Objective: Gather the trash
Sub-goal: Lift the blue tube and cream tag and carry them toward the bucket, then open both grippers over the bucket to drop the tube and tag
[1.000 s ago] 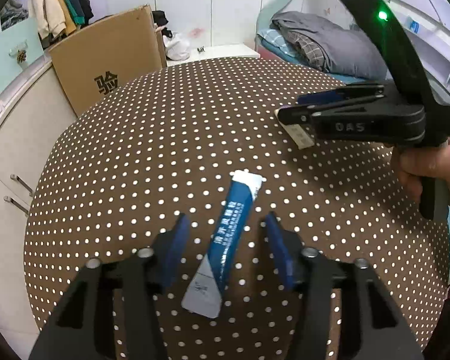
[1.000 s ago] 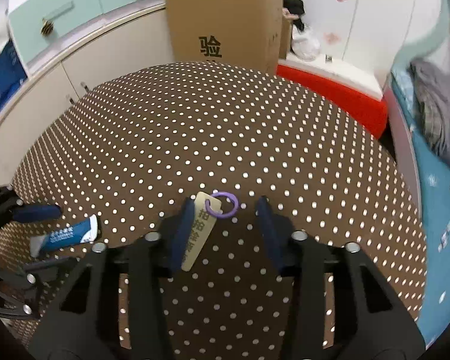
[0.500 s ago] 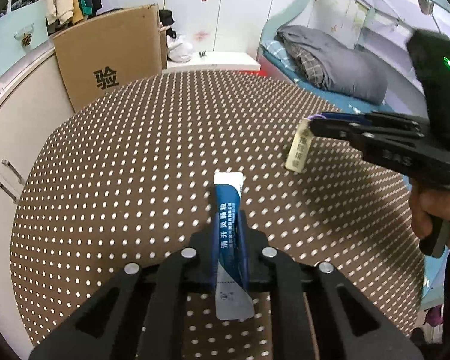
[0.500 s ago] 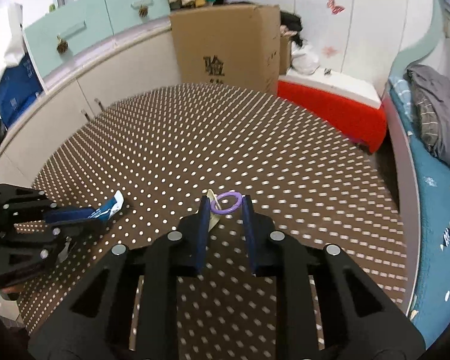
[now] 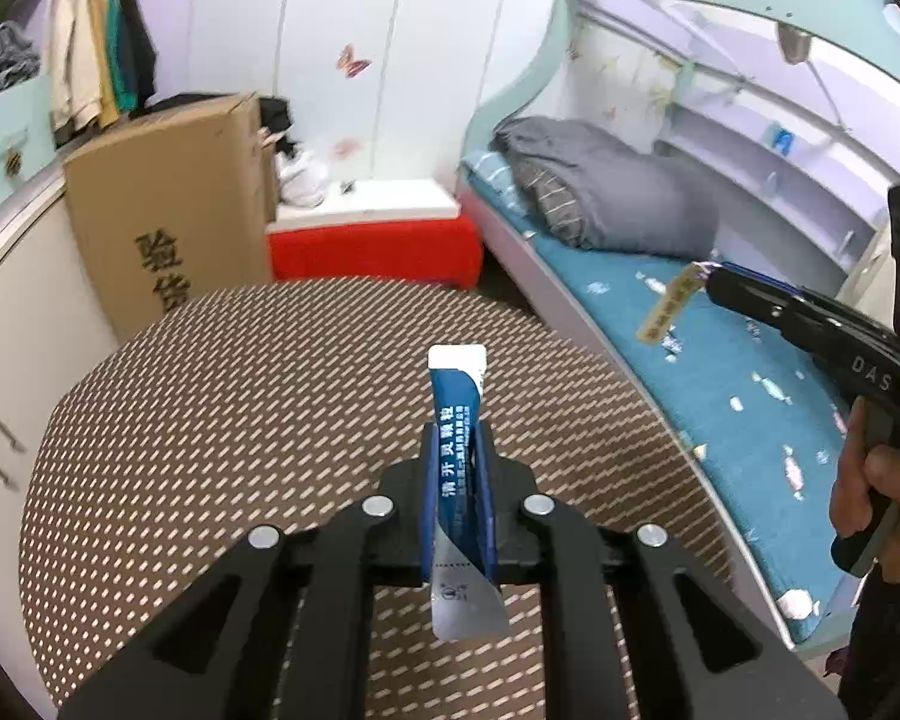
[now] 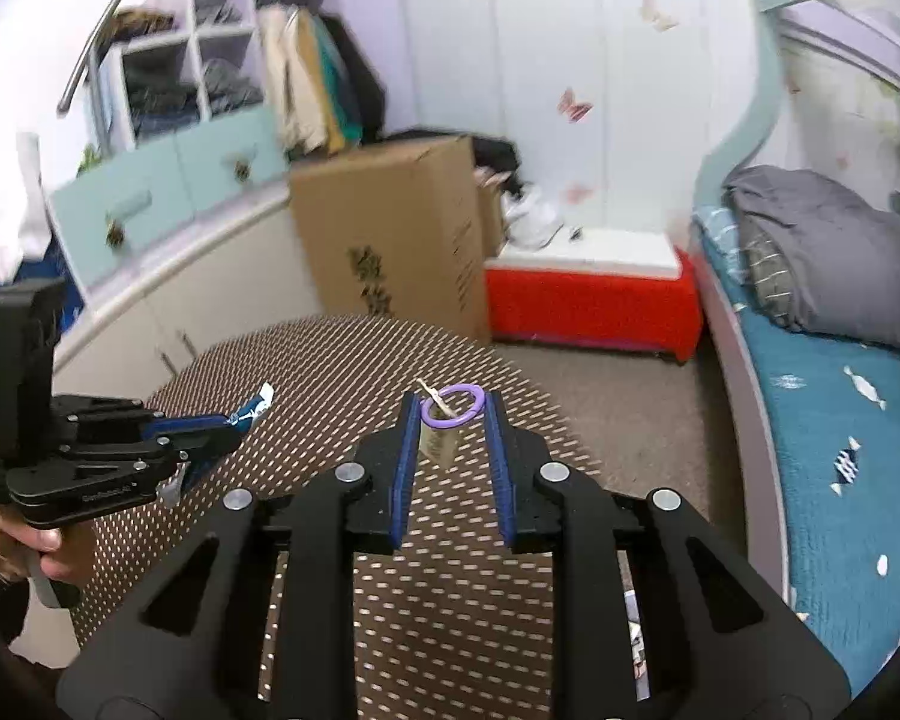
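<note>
A blue and white sachet (image 5: pixel 455 414) stands lengthwise between the pads of my left gripper (image 5: pixel 456 435), which is shut on it above the brown dotted tablecloth (image 5: pixel 210 420). In the right wrist view the left gripper (image 6: pixel 231 427) hangs at the left with the sachet (image 6: pixel 253 409) sticking out of its tips. My right gripper (image 6: pixel 450 403) is shut on a purple ring (image 6: pixel 453 422), and a beige tag (image 6: pixel 437 449) dangles from the ring. In the left wrist view the right gripper (image 5: pixel 717 283) reaches in from the right, held up over the bed, its tag (image 5: pixel 669 307) hanging.
A tall cardboard box (image 5: pixel 168 210) and a red bench (image 5: pixel 372 252) stand beyond the table. A bed with a blue sheet (image 5: pixel 732 384) and a grey duvet (image 5: pixel 606 192) runs along the right. Pale cabinets (image 6: pixel 168 300) line the left. A hand (image 5: pixel 864 492) grips the right tool.
The left jaws closed on the sachet and the right jaws on the ring. Both grippers then rose off the table with their items, and their views tilted up toward the room.
</note>
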Motion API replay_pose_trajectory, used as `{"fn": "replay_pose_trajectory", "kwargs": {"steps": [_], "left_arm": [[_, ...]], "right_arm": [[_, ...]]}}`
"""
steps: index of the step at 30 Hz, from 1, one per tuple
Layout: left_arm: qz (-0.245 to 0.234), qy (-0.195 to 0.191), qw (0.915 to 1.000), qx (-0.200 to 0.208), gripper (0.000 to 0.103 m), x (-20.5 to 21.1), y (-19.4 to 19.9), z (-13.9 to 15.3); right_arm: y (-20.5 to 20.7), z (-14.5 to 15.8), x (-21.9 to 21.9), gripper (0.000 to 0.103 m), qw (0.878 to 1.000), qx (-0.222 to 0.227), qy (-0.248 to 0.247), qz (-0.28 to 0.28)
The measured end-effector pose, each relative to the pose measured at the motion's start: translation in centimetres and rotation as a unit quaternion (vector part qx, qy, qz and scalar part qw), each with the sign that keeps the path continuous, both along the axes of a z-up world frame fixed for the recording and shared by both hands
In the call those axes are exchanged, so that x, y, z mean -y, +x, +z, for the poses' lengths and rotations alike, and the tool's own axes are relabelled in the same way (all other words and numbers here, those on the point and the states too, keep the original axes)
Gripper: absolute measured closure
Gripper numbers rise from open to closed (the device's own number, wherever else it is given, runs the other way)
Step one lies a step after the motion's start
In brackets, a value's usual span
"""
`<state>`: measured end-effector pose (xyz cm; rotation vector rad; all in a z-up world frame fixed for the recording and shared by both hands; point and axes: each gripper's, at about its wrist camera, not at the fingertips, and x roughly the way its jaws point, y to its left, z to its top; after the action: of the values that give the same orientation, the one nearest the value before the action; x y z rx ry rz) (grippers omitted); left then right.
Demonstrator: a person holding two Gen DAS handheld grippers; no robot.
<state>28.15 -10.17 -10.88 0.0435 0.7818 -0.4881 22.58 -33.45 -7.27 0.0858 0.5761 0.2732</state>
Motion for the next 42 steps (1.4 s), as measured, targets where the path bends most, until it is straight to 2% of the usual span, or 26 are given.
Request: {"fn": "replay_pose_trajectory", "kwargs": {"steps": [3,9,15,20,26,31,38,40,41,42], "left_arm": [[-0.019,-0.012,0.9997,0.011,0.092,3.0,0.2,1.4],[-0.063,-0.032,0.9972,0.025,0.092,9.2,-0.2,3.8],[-0.11,-0.04,0.9929,0.021,0.092,15.8,-0.5,4.2],[-0.141,-0.04,0.9891,0.002,0.092,21.0,0.0,3.3],[-0.167,-0.021,0.9853,-0.026,0.092,25.9,0.7,0.9],[-0.185,0.014,0.9804,-0.066,0.092,29.9,1.8,-2.8],[-0.203,0.075,0.9684,-0.123,0.091,34.3,3.2,-8.7],[-0.215,0.094,0.9624,-0.137,0.089,35.4,3.4,-10.0],[-0.219,0.104,0.9601,-0.14,0.076,35.9,3.6,-10.5],[-0.22,0.114,0.9584,-0.141,0.061,36.3,3.7,-10.9]], "right_arm": [[-1.7,1.6,3.7,0.081,0.999,0.02,0.011,-0.035],[-4.3,2.8,10.6,0.081,0.993,0.037,0.027,-0.106],[-6.2,1.6,16.9,0.081,0.983,0.026,0.053,-0.174],[-6.9,-0.9,21.3,0.081,0.973,0.001,0.082,-0.217],[-6.4,-4.8,24.3,0.081,0.963,-0.042,0.109,-0.241],[-4.8,-8.9,25.8,0.081,0.954,-0.09,0.136,-0.25],[-2.9,-14.4,26.6,0.08,0.94,-0.15,0.173,-0.253],[-2.4,-15.7,27.0,0.08,0.935,-0.164,0.184,-0.255],[-2.1,-16.4,27.1,0.08,0.932,-0.172,0.191,-0.256],[-1.9,-17.3,27.4,0.07,0.927,-0.182,0.201,-0.259]]}}
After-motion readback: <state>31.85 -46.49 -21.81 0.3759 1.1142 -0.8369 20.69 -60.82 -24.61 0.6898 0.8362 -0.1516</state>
